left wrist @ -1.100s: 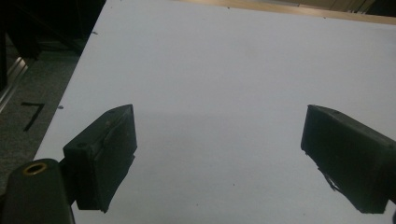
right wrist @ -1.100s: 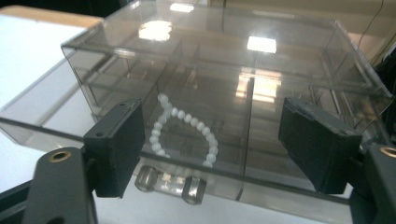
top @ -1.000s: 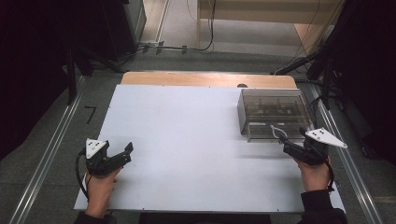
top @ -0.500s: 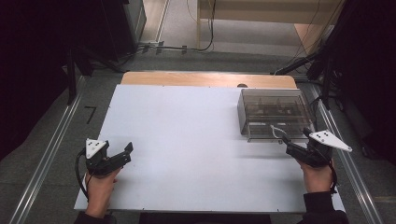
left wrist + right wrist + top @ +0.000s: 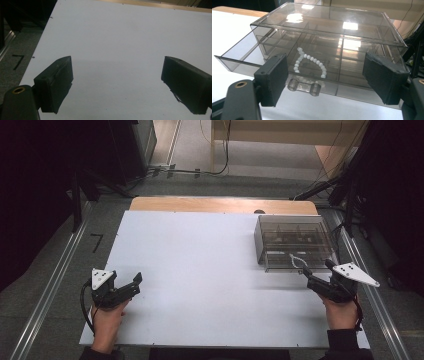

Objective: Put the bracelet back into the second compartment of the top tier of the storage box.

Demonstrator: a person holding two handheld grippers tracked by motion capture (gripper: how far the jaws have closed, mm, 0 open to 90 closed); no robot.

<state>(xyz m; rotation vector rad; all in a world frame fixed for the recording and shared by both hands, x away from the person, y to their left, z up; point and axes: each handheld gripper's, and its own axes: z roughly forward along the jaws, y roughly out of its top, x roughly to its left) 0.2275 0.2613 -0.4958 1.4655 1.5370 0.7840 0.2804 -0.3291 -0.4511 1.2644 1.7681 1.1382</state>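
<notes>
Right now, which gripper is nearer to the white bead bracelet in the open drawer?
Right. The right gripper sits just in front of the drawer holding the bracelet, jaws open toward it. The left gripper rests far across the table, at its near left corner.

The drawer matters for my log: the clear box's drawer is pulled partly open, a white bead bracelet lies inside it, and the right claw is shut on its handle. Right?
Not quite. The right claw is open, jaws spread wide and short of the handle, as the right gripper view shows. The drawer is pulled partly open with the white bead bracelet inside.
</notes>
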